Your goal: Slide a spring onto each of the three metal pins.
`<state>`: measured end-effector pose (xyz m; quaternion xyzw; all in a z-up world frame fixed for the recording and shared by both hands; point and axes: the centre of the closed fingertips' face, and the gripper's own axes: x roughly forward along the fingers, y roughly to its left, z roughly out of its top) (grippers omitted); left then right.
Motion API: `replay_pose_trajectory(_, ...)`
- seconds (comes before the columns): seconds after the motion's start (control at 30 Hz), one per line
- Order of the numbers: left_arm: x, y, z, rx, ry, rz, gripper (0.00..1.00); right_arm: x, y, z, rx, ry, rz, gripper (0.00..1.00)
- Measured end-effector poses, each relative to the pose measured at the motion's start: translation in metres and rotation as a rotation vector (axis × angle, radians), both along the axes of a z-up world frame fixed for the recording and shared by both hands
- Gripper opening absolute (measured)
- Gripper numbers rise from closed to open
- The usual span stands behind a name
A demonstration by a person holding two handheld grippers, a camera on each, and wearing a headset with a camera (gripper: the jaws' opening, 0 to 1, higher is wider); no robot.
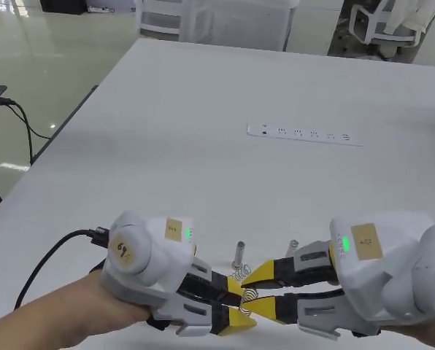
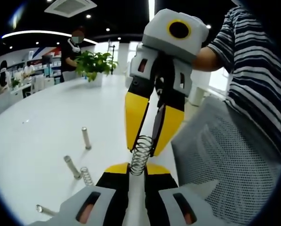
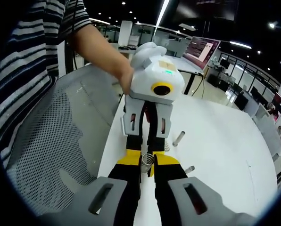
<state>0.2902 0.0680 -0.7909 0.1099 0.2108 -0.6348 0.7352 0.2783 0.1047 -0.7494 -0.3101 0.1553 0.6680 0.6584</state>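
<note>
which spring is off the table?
The spring pinched between the left gripper and right gripper; the other spring sits on the table beside a pin.

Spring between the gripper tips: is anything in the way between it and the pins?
Nothing visible. The spring is pinched between the left gripper and right gripper; bare table lies between it and the pins. A loose spring lies beside the nearer pin, not on it.
</note>
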Motion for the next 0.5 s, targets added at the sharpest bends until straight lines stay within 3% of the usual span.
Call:
replay_pose_trajectory(0.27, -0.001, 0.001, 0.001, -0.007, 0.013, 0.015, 0.1, -0.002, 0.002, 0.0, -0.006, -0.011, 0.008, 0.07)
replay_pose_trajectory(0.5, 0.003, 0.011, 0.003, -0.009, 0.011, 0.044, 0.12, 0.003, -0.001, -0.001, -0.013, -0.018, -0.004, 0.07)
